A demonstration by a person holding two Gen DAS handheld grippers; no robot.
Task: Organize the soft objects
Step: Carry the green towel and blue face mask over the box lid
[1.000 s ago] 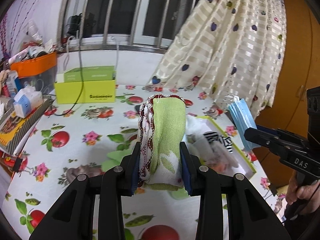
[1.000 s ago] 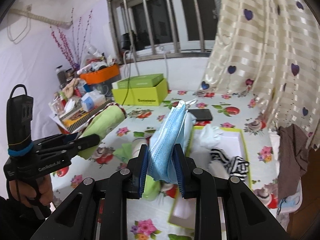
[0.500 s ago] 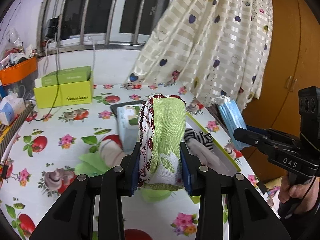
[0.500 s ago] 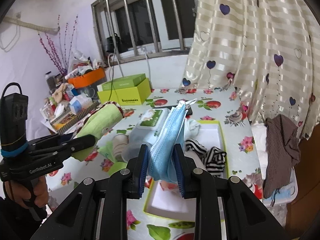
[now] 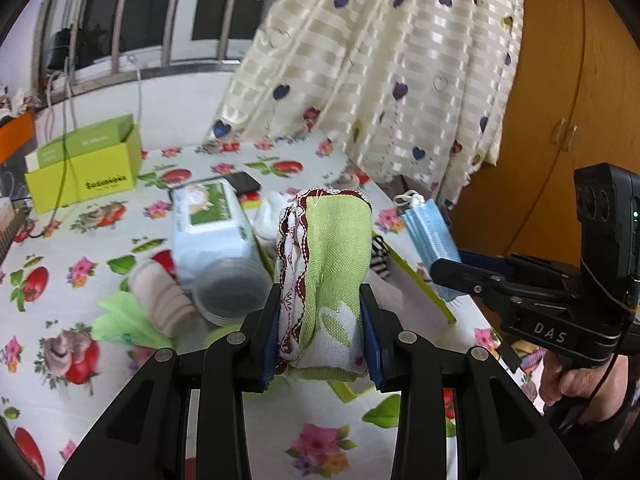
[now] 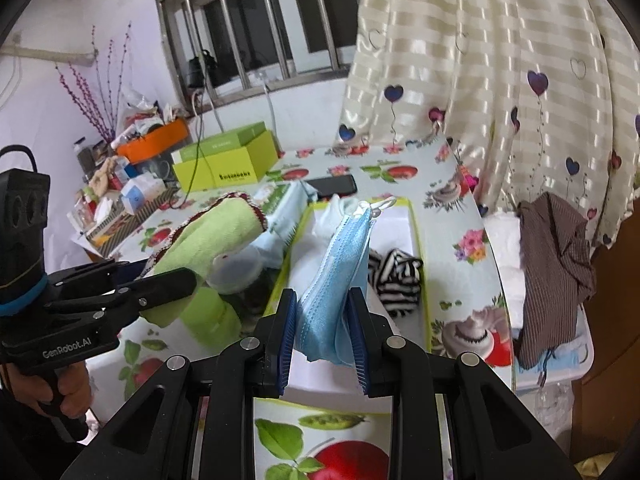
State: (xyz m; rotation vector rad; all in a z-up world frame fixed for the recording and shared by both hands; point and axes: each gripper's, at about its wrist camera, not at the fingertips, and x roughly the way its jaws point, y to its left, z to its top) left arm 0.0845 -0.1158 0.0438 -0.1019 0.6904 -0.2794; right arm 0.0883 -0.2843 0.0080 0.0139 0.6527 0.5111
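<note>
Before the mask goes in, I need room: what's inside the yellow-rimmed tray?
Inside the tray: a striped sock and a white cloth. The blue mask hides part of its floor.

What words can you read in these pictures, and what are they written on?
"DAS": black body of the right gripper, which clamps blue face masks.
"GenRobot.AI": black body of the left gripper, which clamps a green cloth.
Yellow-green cardboard box: dark print, too blurred to read.
Wet-wipes pack: label unreadable.
</note>
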